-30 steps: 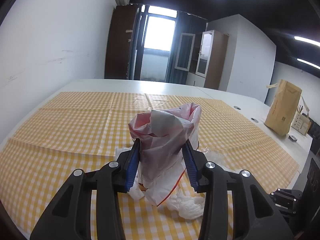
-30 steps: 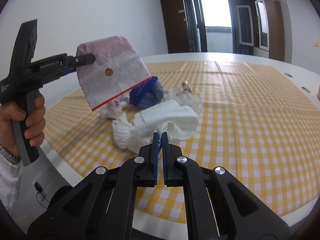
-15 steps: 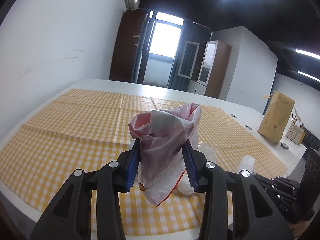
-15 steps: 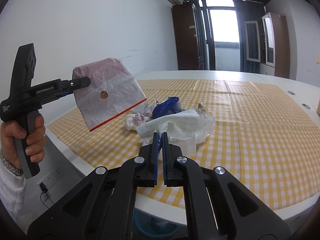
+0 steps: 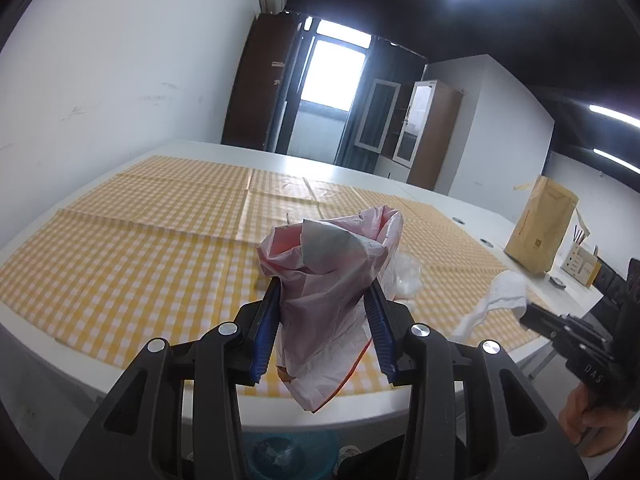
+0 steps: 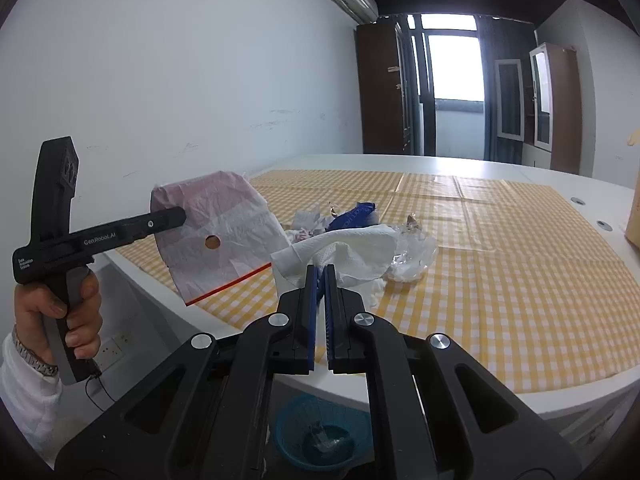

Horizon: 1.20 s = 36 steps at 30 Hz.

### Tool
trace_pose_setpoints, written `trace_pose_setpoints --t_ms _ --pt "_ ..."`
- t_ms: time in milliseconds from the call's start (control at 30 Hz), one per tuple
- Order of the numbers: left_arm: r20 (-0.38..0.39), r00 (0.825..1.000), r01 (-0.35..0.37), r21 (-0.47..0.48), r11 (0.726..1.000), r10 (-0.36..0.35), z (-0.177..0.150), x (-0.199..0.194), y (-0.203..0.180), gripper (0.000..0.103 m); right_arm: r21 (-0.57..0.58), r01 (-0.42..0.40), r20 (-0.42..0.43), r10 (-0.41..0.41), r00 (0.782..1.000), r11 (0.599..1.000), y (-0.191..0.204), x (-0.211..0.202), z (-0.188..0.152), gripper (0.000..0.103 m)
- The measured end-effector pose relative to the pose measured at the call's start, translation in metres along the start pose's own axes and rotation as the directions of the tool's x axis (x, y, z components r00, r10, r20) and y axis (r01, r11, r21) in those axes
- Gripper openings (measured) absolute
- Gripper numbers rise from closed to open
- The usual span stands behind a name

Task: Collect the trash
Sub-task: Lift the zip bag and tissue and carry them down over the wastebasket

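My left gripper (image 5: pixel 325 284) is shut on a crumpled pink-and-white plastic bag (image 5: pixel 332 280) with a red edge strip; it also shows in the right wrist view (image 6: pixel 218 236), held in the air past the table's front edge. My right gripper (image 6: pixel 320 270) is shut on a white paper towel (image 6: pixel 352 246), lifted off the table; the towel also shows in the left wrist view (image 5: pixel 500 292). On the yellow checked cloth (image 6: pixel 500 280) lie a blue wrapper (image 6: pixel 354 216), a clear plastic wrapper (image 6: pixel 412 256) and crumpled tissue (image 6: pixel 304 224).
A blue trash basket (image 6: pixel 320 434) with some litter stands on the floor below the table's front edge; it also shows in the left wrist view (image 5: pixel 286 454). A brown paper bag (image 5: pixel 540 228) stands at the table's far right. A wall runs along the left.
Both grippers have pulled back from the table toward its front edge and risen. The paper towel has come off the cloth with the right gripper. The blue basket has come into view below.
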<state>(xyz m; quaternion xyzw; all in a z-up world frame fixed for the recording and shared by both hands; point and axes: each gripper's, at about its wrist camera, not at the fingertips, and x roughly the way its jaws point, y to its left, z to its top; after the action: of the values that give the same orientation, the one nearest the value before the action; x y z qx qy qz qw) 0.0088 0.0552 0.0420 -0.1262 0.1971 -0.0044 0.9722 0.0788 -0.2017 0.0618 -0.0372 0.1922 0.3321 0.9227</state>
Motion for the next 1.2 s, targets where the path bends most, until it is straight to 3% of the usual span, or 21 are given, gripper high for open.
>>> trace_pose_setpoints --t_ms 467,900,1200 --pt "-0.012 1.0 0.011 0.006 1.0 -0.011 -0.037 -0.055 0.008 0.041 -0.036 -0.04 -0.008 0.04 0.999 0.999 0.039 -0.032 -0.015 0.003" --pt "-0.106 0.994 0.008 0.03 1.0 -0.005 -0.091 -0.069 0.006 0.041 -0.01 -0.074 -0.157 0.071 0.985 0.997 0.049 -0.036 -0.068 0.003" --pt "-0.227 0.973 -0.016 0.056 0.998 0.029 -0.144 -0.045 0.009 0.041 -0.025 -0.089 -0.296 0.077 0.952 0.996 0.062 -0.014 -0.114 0.003"
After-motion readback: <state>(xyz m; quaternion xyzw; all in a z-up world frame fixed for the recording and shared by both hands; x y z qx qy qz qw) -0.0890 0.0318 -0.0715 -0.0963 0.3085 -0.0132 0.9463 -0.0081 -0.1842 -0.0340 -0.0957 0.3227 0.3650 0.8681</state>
